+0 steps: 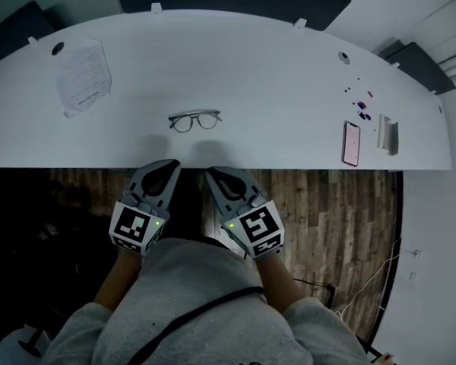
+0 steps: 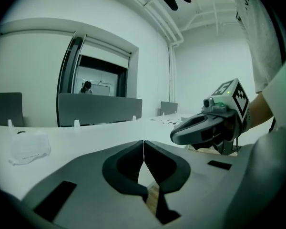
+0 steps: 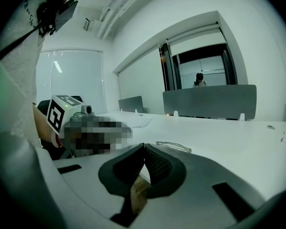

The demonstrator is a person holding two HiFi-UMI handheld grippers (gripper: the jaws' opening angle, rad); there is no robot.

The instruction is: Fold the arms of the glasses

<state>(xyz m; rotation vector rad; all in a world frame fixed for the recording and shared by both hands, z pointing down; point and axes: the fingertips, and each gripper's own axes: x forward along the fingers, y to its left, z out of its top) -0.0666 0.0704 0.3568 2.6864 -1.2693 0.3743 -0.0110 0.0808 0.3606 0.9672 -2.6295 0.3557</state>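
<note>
While the left tool (image 1: pixel 172 163) and right tool (image 1: pixel 211 172) hang clenched, empty, the glasses (image 1: pixel 194 120) lie on the surface (image 1: pixel 251 74).
Light, thin, probably fragile: pinch gently at an outer corner.

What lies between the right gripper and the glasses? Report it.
Only bare white table separates the right gripper from the glasses, as the head view shows.

Right tongs (image 3: pixel 144 149) closed, empty, glasses (image 3: pixel 174 146) beyond

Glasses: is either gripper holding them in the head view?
No, the glasses lie alone on the white table, apart from the left gripper and the right gripper at its near edge.
</note>
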